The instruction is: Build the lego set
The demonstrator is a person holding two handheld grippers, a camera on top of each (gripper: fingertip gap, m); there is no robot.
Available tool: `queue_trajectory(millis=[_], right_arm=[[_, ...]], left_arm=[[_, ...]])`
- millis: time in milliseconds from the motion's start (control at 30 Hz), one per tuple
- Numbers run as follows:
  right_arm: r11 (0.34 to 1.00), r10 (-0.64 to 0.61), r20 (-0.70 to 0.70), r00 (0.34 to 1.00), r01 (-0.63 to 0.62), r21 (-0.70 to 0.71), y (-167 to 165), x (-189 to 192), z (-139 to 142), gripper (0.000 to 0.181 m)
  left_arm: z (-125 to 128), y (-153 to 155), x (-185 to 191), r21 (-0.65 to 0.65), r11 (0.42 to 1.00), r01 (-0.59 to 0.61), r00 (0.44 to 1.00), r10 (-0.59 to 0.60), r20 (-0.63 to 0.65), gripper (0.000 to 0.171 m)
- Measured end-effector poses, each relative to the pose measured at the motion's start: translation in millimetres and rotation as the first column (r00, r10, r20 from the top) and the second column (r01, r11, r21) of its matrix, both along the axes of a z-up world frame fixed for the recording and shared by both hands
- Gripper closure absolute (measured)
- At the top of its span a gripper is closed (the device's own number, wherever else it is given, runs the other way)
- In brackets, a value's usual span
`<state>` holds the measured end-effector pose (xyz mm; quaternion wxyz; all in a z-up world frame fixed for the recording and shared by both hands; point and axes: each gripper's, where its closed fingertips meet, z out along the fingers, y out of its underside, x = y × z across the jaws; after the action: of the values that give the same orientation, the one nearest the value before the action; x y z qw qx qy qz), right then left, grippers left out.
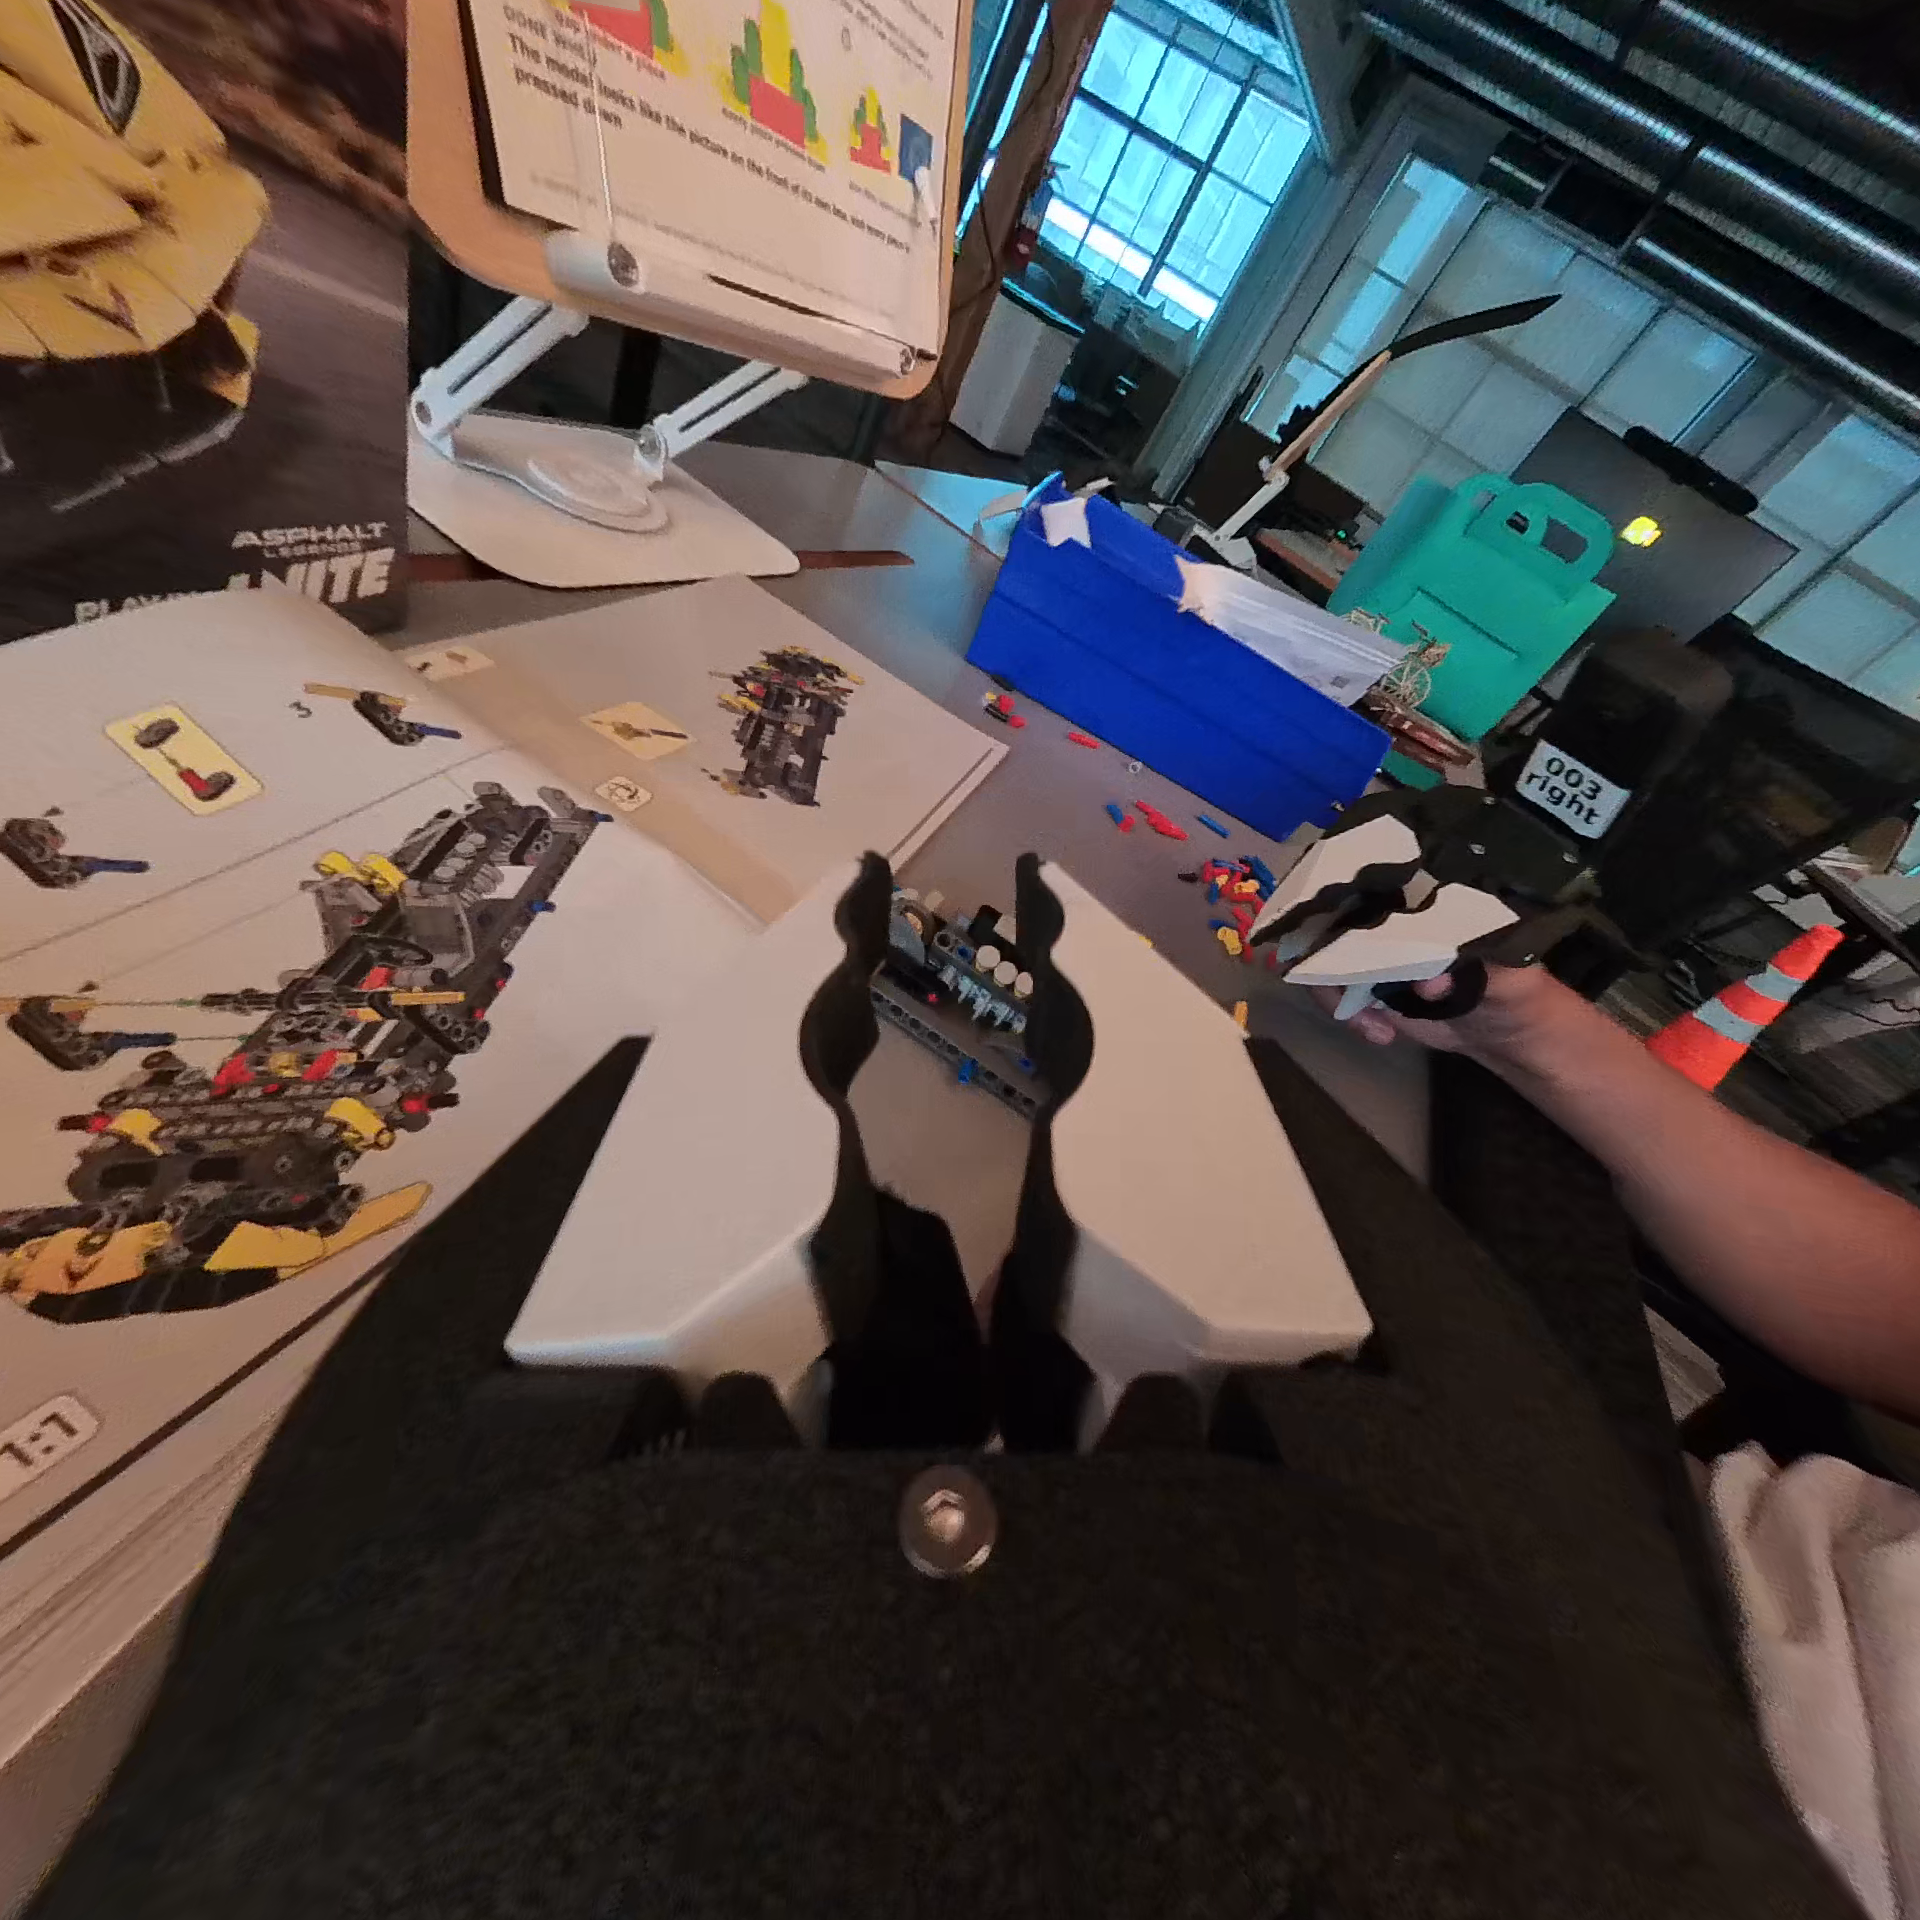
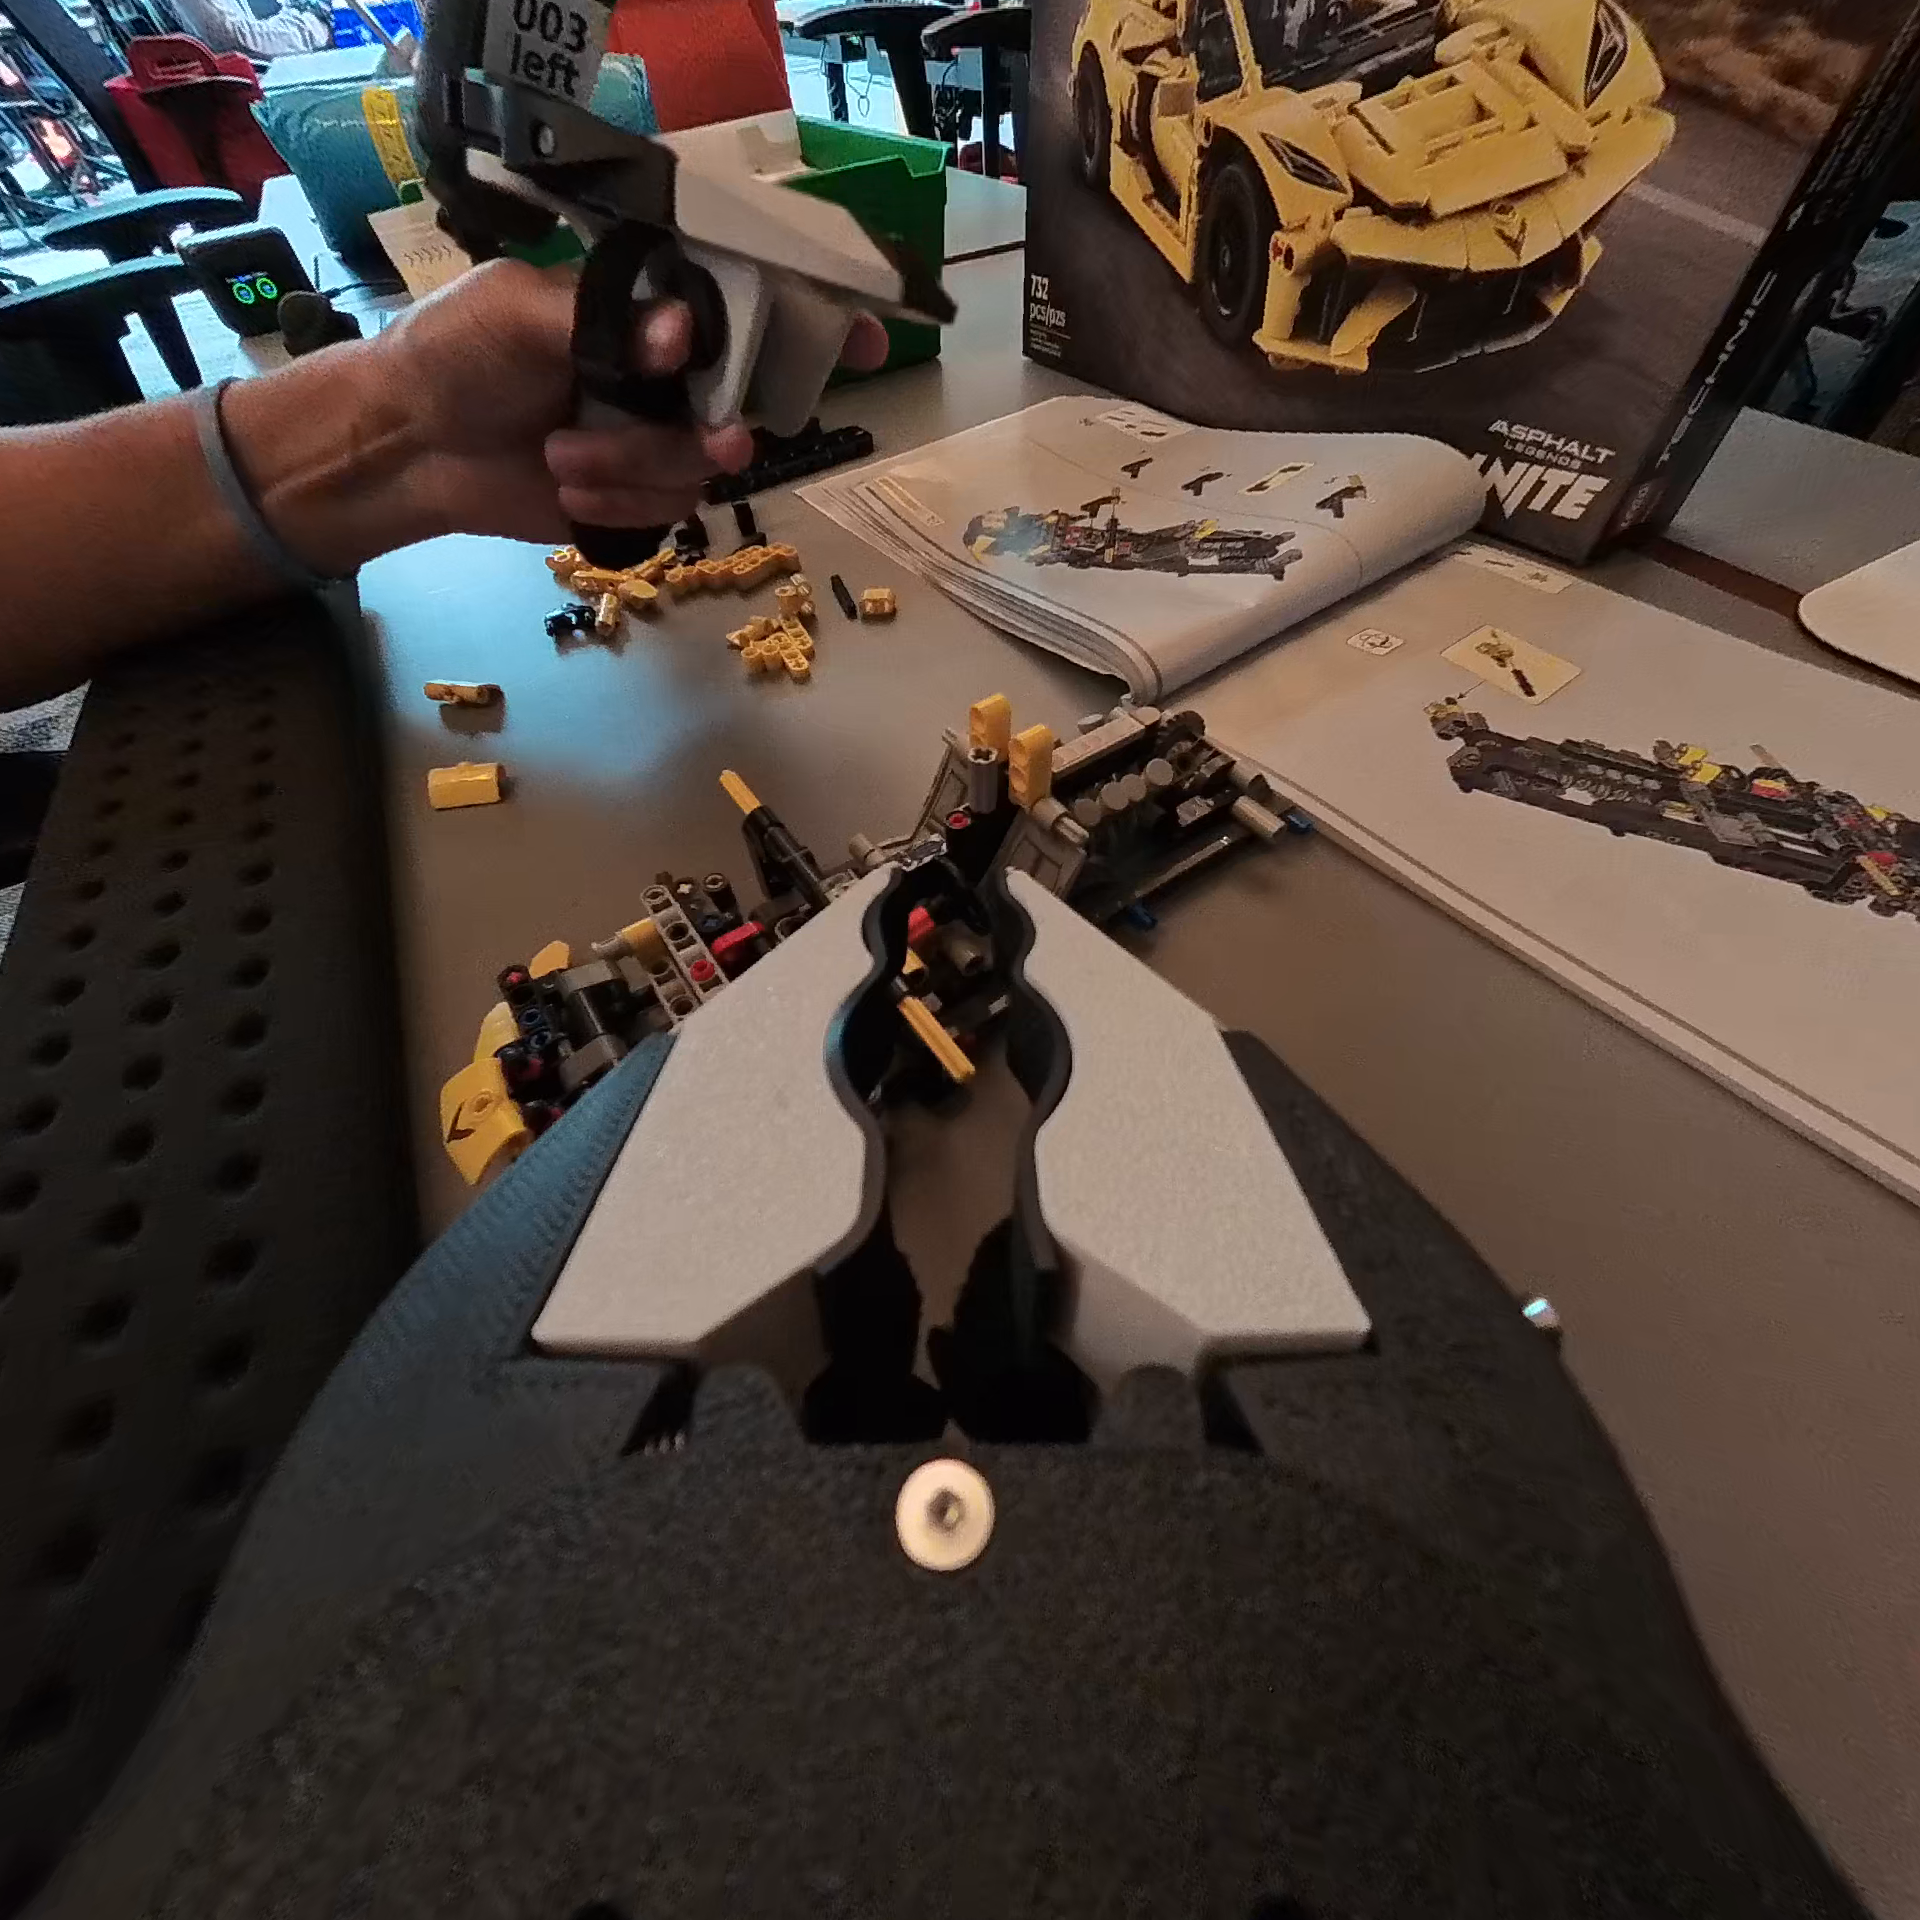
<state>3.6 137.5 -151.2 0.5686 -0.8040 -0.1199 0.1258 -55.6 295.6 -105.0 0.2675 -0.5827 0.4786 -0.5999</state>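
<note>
A partly built black, grey and yellow lego car model [image 2: 1143, 800] lies on the grey table [image 2: 1351, 1091]. My right gripper [image 2: 953, 883] hovers low over the model's middle, its jaws a little apart and gripping nothing I can see; a yellow axle [image 2: 935, 1029] shows in the gap. In the left wrist view the right gripper [image 1: 1268, 940] sits at the right, held by a hand. My left gripper [image 1: 951, 883] is open and empty, with the model [image 1: 956, 977] seen beyond its fingers. In the right wrist view the left gripper [image 2: 935, 296] is raised above the table's far left.
Open instruction booklets [image 1: 312, 935] [image 2: 1195, 540] lie beside the model. The set's box [image 2: 1403, 208] stands behind. Loose yellow and black pieces [image 2: 727, 592] lie at the left, red and blue ones [image 1: 1236, 883] near a blue bin [image 1: 1143, 675]. A sheet stand [image 1: 675, 208] is at the back. Some 20 cm of space lies between my two pairs of fingers.
</note>
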Motion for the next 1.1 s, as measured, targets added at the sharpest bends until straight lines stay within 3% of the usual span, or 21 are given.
queue_trajectory(millis=[167, 267, 433, 567, 700, 867, 967, 1100], right_arm=[[1.0, 0.001, 0.006, 1.0, -0.001, -0.005, 0.2, -0.8, -0.9, 0.168], [0.999, 0.009, -0.041, 0.999, -0.007, 0.049, 3.8, -10.6, 15.7, 0.167], [0.976, 0.132, -0.264, 0.956, -0.079, 0.203, 19.1, -60.4, 60.1, 0.154], [0.974, 0.177, -0.343, 0.923, -0.115, 0.195, 35.8, -83.4, 66.2, 0.142], [0.961, 0.273, -0.422, 0.864, -0.228, 0.156, 33.5, -99.1, 63.3, 0.154], [0.955, 0.296, -0.453, 0.841, -0.269, 0.125, 30.1, -106.8, 57.2, 0.166], [0.944, 0.32, -0.446, 0.836, -0.32, 0.078, 24.6, -109.5, 48.6, 0.166], [0.942, 0.33, -0.444, 0.833, -0.319, 0.102, 22.1, -109.3, 50.7, 0.166]], left_arm=[[0.6, -7.0, 1.3, 0.001, 1.0, 0.031, 0.999, -0.031, 0.013, 0.149], [7.3, -21.5, 2.5, -0.002, 0.996, 0.087, 0.994, -0.087, 0.061, 0.144], [17.4, -70.3, -0.6, -0.122, 0.94, 0.319, 0.945, -0.305, 0.118, 0.132], [10.4, -107.2, -6.1, -0.149, 0.872, 0.467, 0.884, -0.458, 0.089, 0.13], [-5.2, -127.8, -5.8, -0.116, 0.855, 0.506, 0.861, -0.509, 0.011, 0.127], [-12.6, -144.6, -5.1, -0.116, 0.836, 0.536, 0.84, -0.542, -0.022, 0.119], [-23.6, -146.2, -5.7, -0.057, 0.847, 0.529, 0.843, -0.532, -0.082, 0.111], [-19.8, -148.2, -4.5, -0.042, 0.855, 0.517, 0.852, -0.519, -0.069, 0.116]])
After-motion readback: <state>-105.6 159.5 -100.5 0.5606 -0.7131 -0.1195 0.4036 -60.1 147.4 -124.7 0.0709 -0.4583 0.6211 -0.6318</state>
